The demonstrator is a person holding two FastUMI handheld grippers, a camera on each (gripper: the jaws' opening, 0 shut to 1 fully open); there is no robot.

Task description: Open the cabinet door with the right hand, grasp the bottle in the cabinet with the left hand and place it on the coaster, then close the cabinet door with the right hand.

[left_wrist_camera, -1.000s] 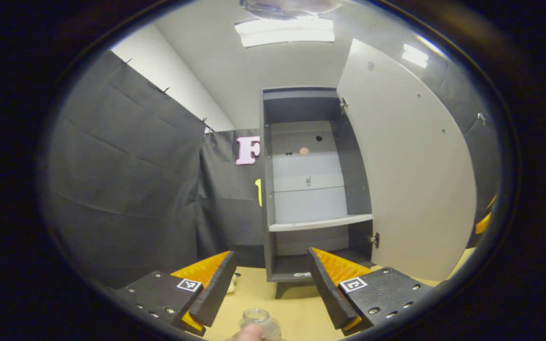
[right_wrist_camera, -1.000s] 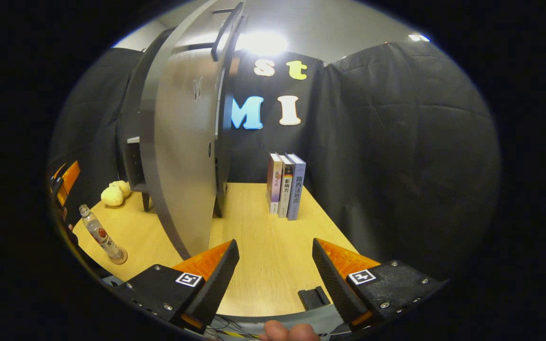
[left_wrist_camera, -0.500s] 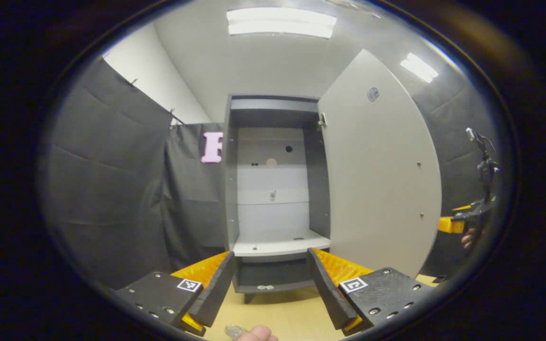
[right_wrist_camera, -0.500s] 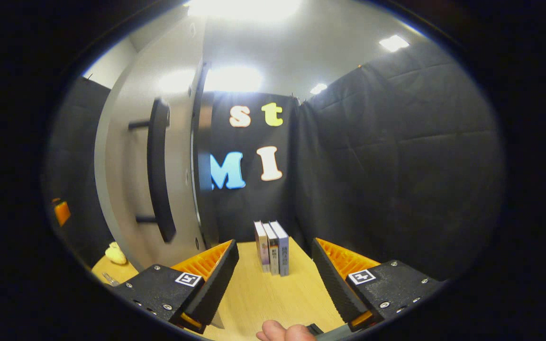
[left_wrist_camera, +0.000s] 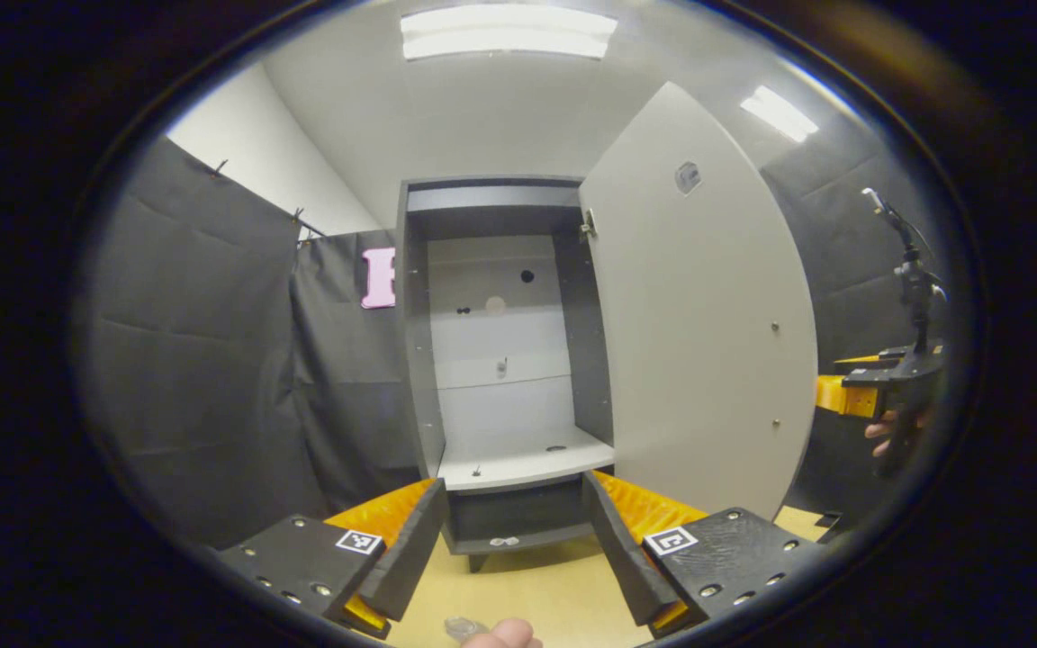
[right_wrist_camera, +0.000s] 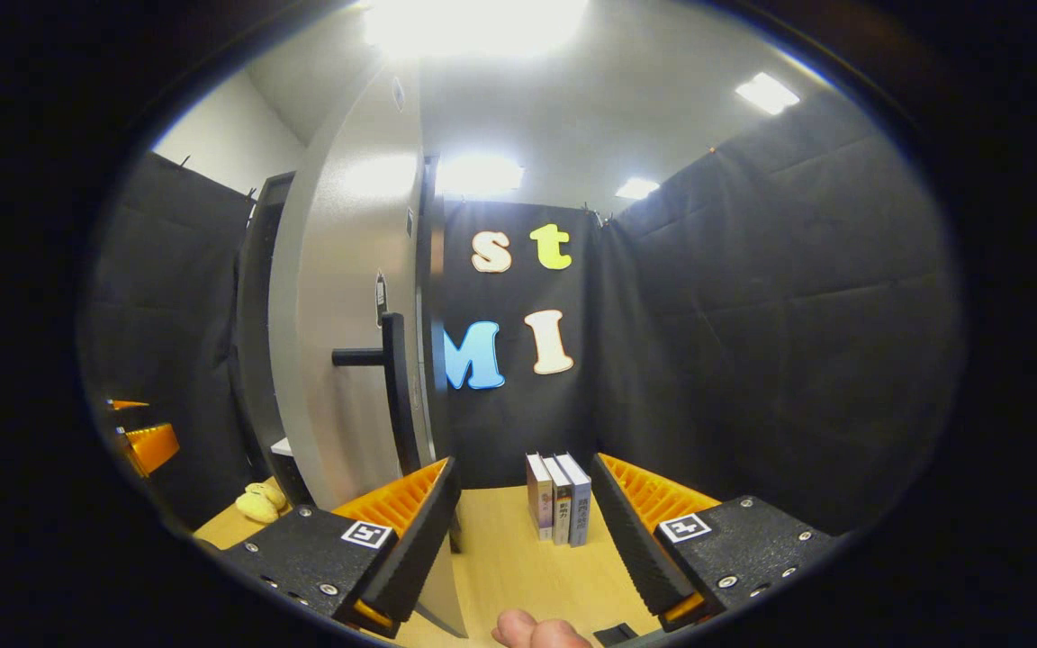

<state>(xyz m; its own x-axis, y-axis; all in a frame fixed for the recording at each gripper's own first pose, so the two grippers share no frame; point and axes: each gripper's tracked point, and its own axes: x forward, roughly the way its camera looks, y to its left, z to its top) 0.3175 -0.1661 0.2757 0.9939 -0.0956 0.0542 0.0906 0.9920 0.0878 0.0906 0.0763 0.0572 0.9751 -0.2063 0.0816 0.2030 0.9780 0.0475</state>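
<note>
With the cabinet door (left_wrist_camera: 698,306) swung wide and both the left tool (left_wrist_camera: 511,549) and right tool (right_wrist_camera: 523,531) spread empty, the bottle (left_wrist_camera: 464,627) barely shows at the bench's (left_wrist_camera: 545,594) near edge, where a careless left retreat could topple it.

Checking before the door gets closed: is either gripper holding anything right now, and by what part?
Nothing is held. The left gripper and right gripper are both open with only air between their fingers; the cabinet door stands open, ungripped.
</note>
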